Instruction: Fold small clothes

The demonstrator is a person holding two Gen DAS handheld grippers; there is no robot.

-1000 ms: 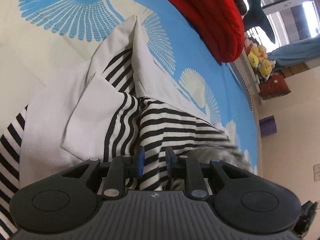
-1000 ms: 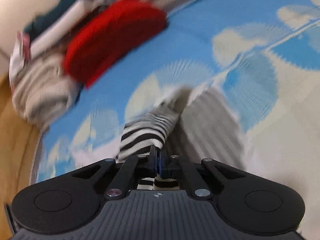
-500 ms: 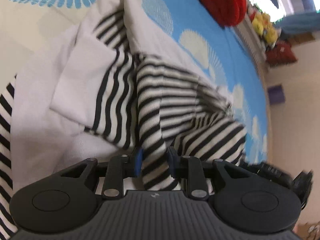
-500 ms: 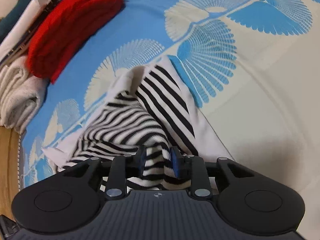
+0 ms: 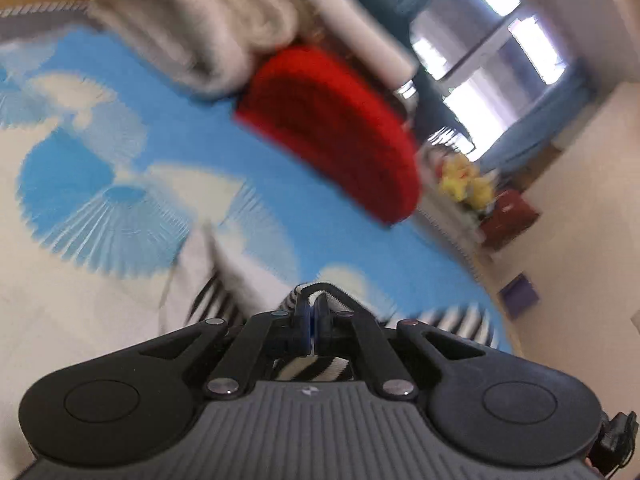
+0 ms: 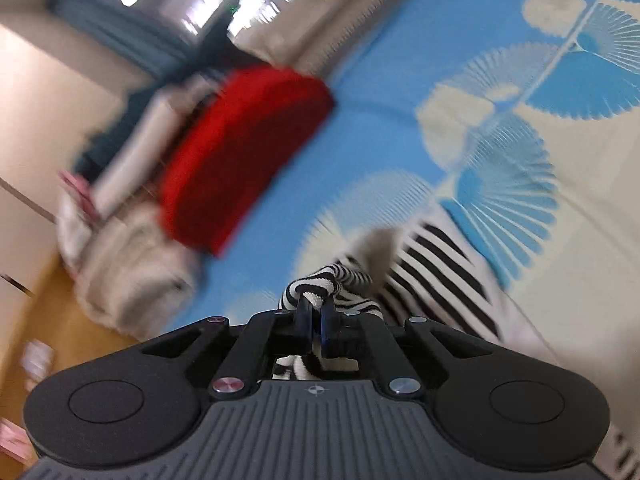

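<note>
The left gripper is pinching a bunched fold of the black-and-white striped garment; its blue-padded jaws are pressing together on the cloth, having just been closing, with the fabric caught between them. A little loop of striped hem is poking up past the fingertips, and more of the cloth is showing below them, inside the gripper's frame. The right gripper is doing the same: its jaws have just been closing and are now clamping a rolled edge of the striped garment, whose white ribbed rim is sitting right between the pads.

Outward from the right fingers, the garment is trailing away to the right across the bedspread, its broad stripes and a pale plain panel lying partly flat on the cover. In the left view the cloth is spreading to the left of the fingers, blurred, and a striped strip is peeking out to the right of the gripper's body.

The bedspread is showing a blue-and-cream fan pattern. Farther off, a folded red textile is resting on it, next to a heap of pale folded fabric. Beyond the bed's far edge, yellow plush toys are sitting under bright windows, all blurred.
</note>
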